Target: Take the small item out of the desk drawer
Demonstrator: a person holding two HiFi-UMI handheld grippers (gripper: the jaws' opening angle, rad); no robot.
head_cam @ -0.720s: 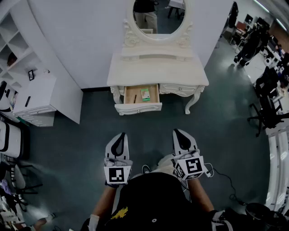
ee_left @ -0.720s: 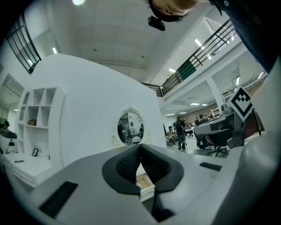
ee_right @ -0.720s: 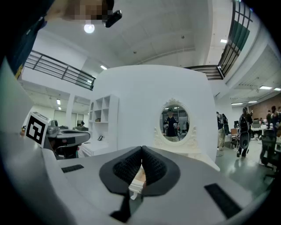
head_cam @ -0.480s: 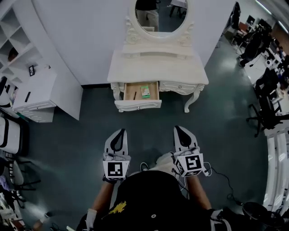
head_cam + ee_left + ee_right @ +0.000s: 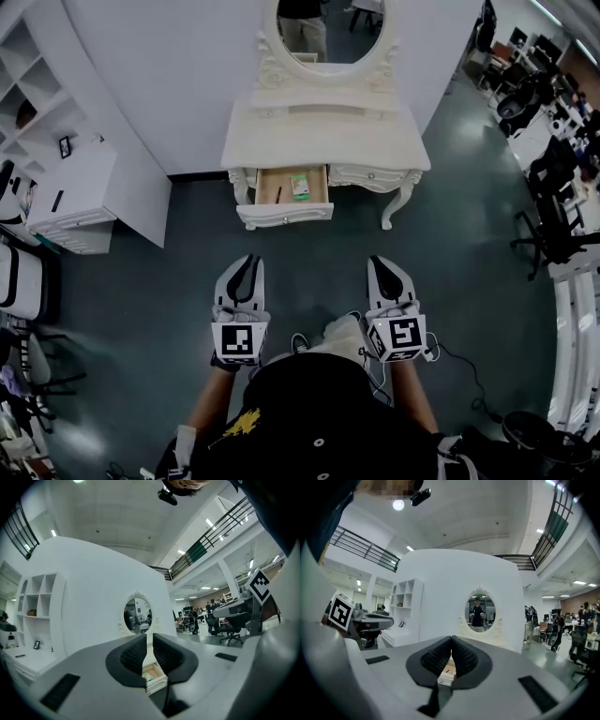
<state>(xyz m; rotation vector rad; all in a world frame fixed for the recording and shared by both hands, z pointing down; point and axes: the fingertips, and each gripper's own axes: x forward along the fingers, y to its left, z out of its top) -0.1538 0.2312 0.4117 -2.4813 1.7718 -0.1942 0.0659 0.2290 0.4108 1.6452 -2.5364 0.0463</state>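
Head view and the two gripper views. A cream-white surface [image 5: 323, 141] with a smooth top, carved scrolled edging and curved legs stands against a plain white wall, and an oval mirror [image 5: 323, 28] in an ornate frame rises from its back edge. Below the left part of its front edge a drawer [image 5: 284, 215] is pulled out; the front panel is white and moulded, the inside bare pale wood. The small item [image 5: 300, 187] lies flat on the drawer bottom, right of the middle and nearer the right wall than the left. It is a thin green rectangle with a paler face, and its long axis runs from the drawer's front to its back. A slim dark thing [image 5: 278, 195] lies near the left wall, apart from it. The left hand-held gripper [image 5: 249, 261] and the right hand-held gripper [image 5: 380, 263], both of grey-white shell with dark ribbed pads, are held level above the dark green floor [image 5: 141, 281], well apart from the drawer. The left jaws stand all but closed, with a thin slit between the pads and nothing in it; the right jaws are closed and empty.
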